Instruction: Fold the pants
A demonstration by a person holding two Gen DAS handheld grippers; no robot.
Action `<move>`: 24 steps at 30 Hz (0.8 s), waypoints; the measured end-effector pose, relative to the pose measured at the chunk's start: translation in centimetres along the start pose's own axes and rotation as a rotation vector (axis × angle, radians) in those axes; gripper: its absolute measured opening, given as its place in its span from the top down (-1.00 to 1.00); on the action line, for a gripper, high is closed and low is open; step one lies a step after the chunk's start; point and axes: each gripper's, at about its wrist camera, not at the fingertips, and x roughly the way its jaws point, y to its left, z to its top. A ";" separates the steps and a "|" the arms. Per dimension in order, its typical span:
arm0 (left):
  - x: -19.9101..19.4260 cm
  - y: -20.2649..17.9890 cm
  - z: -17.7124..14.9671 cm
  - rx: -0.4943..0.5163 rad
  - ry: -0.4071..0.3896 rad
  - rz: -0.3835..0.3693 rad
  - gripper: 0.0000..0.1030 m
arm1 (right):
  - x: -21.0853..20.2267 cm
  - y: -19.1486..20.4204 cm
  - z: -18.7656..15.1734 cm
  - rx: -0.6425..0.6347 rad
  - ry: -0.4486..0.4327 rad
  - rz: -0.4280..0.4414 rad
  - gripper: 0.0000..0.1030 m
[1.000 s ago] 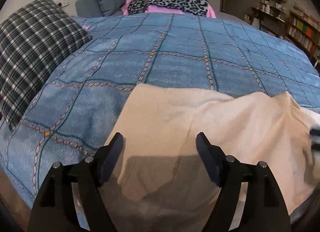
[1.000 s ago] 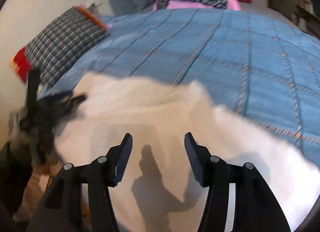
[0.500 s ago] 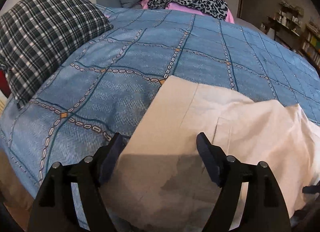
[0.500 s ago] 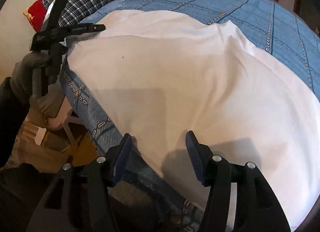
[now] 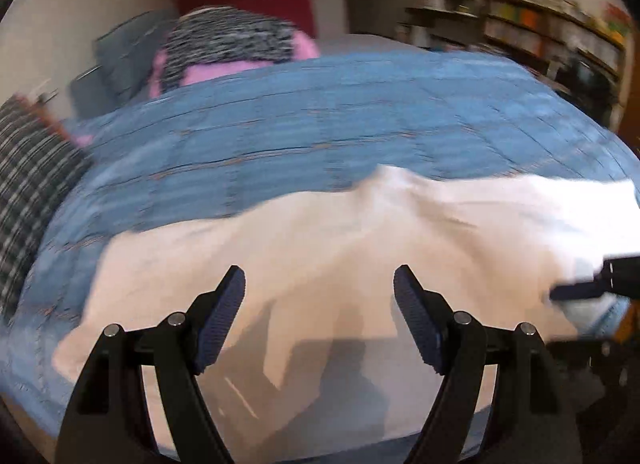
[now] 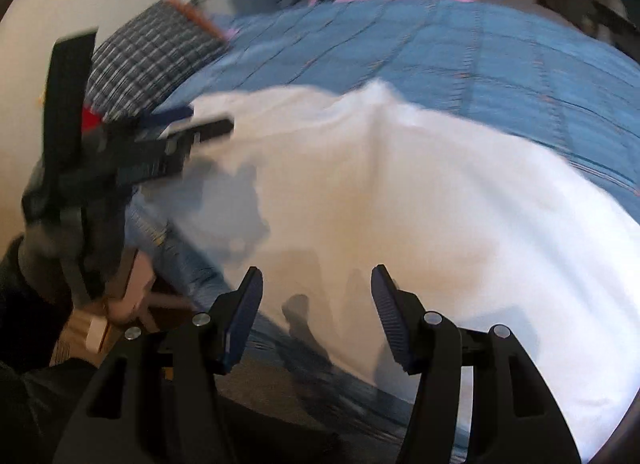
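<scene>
Cream-white pants (image 5: 328,248) lie spread across the near part of a bed with a blue patterned cover (image 5: 320,123); they also fill the right wrist view (image 6: 420,191). My left gripper (image 5: 319,292) is open and empty above the pants' near edge. My right gripper (image 6: 316,292) is open and empty above the pants near the bed's front edge. The left gripper also shows at the left of the right wrist view (image 6: 192,131). The right gripper's tip shows at the right edge of the left wrist view (image 5: 592,284). Both views are motion-blurred.
A plaid pillow (image 5: 28,175) lies at the bed's left side, also in the right wrist view (image 6: 152,59). A leopard-print and pink bundle (image 5: 228,47) and grey cushions sit at the far end. Bookshelves (image 5: 540,31) stand at the right.
Both grippers have swung quickly, blurring the views. The left view has lifted and turned right; the pants now lie wider across it. Both grippers stay open.
</scene>
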 end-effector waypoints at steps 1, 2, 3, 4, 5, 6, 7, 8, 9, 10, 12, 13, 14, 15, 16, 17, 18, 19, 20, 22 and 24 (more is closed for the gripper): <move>0.4 -1.6 0.1 0.023 0.006 -0.021 -0.52 | -0.9 -1.0 -0.4 0.032 -0.024 -0.025 -0.10; 0.6 -2.6 0.0 0.034 0.010 -0.039 -0.52 | -1.3 -1.8 -0.6 0.049 -0.034 -0.041 -0.10; 0.9 -3.4 0.0 0.042 0.014 -0.057 -0.52 | -1.8 -2.5 -0.9 0.072 -0.046 -0.064 -0.10; 1.1 -4.5 -0.1 0.050 0.020 -0.074 -0.52 | -2.6 -3.6 -1.5 0.108 -0.061 -0.088 -0.10; 1.4 -5.7 -0.2 0.063 0.030 -0.089 -0.52 | -3.2 -4.8 -2.0 0.139 -0.070 -0.104 -0.10; 1.7 -6.1 -0.4 0.069 0.039 -0.094 -0.52 | -3.6 -5.9 -2.4 0.170 -0.076 -0.121 -0.10; 2.1 -6.7 -0.6 0.074 0.052 -0.098 -0.52 | -4.1 -7.3 -3.1 0.207 -0.082 -0.144 -0.10; 2.5 -7.2 -0.8 0.080 0.073 -0.098 -0.52 | -4.5 -8.6 -3.8 0.243 -0.085 -0.166 -0.10; 3.0 -7.6 -1.0 0.082 0.095 -0.096 -0.52 | -4.8 -9.5 -4.3 0.266 -0.089 -0.177 -0.10; 3.4 -7.7 -1.2 0.083 0.111 -0.096 -0.51 | -5.3 -10.6 -5.0 0.298 -0.098 -0.189 -0.10; 4.2 -8.2 -1.7 0.104 0.151 -0.081 -0.51 | -6.2 -12.3 -6.0 0.337 -0.115 -0.204 -0.10; 4.3 -8.3 -2.0 0.117 0.157 -0.072 -0.52 | -6.4 -12.7 -6.3 0.348 -0.122 -0.208 -0.10; 4.3 -8.5 -2.2 0.133 0.158 -0.061 -0.52 | -6.8 -13.3 -6.6 0.362 -0.131 -0.215 -0.10; 4.2 -8.6 -2.2 0.140 0.158 -0.053 -0.55 | -7.1 -13.9 -6.8 0.372 -0.139 -0.223 -0.10; 4.2 -8.7 -2.1 0.145 0.163 -0.046 -0.55 | -7.6 -14.7 -7.3 0.391 -0.153 -0.244 -0.10; 4.3 -8.5 -1.7 0.144 0.171 -0.041 -0.55 | -8.1 -15.6 -7.6 0.408 -0.163 -0.256 -0.10; 4.3 -8.5 -1.3 0.139 0.176 -0.038 -0.55 | -8.7 -16.4 -8.1 0.428 -0.178 -0.263 -0.10; 4.2 -8.6 -1.0 0.133 0.180 -0.039 -0.55 | -9.9 -17.5 -8.7 0.456 -0.203 -0.283 -0.10; 4.0 -9.0 -0.6 0.127 0.181 -0.049 -0.55 | -10.7 -18.4 -9.2 0.475 -0.224 -0.301 -0.10; 3.6 -10.0 -0.1 0.140 0.172 -0.064 -0.56 | -12.9 -20.7 -10.3 0.523 -0.265 -0.353 -0.10; 3.3 -11.7 0.5 0.169 0.159 -0.084 -0.56 | -14.8 -22.5 -11.6 0.563 -0.292 -0.407 -0.10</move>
